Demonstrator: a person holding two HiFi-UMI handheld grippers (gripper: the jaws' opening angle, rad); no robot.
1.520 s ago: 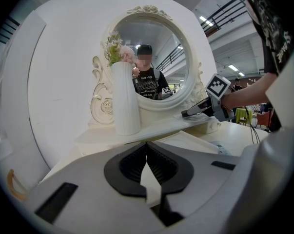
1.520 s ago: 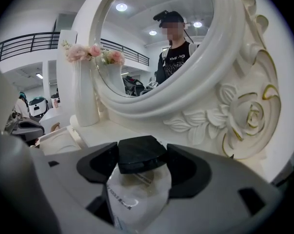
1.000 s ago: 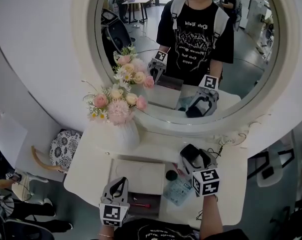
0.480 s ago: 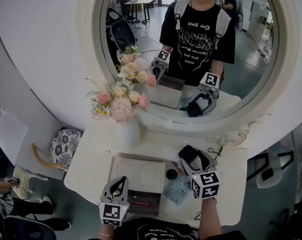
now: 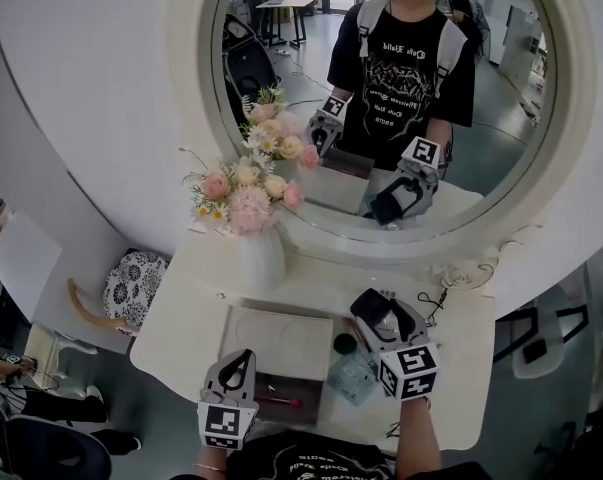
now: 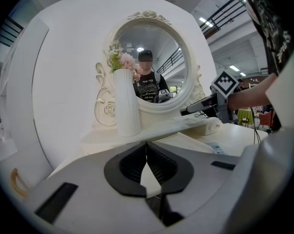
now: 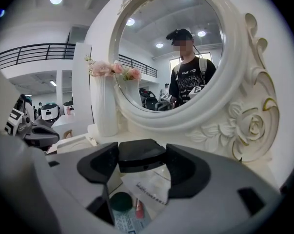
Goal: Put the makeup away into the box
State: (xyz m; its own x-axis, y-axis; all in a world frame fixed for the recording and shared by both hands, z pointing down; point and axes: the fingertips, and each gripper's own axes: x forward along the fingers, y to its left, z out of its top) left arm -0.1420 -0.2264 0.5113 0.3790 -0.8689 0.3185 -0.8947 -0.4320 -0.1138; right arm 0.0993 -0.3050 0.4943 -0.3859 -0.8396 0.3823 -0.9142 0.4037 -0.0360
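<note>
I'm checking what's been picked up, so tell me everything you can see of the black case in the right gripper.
The black case is flat, squarish with rounded corners, matte plastic by its look, apparently closed. It lies level, clamped by its sides between the right gripper's pads, above a clear packet on the white dressing table.

Left hand-held gripper (image 5: 241,360) is tipped slightly down, jaws pinched together, nothing in them. Right hand-held gripper (image 5: 379,313) tilts down too, clamped on a black compact (image 7: 141,155).
</note>
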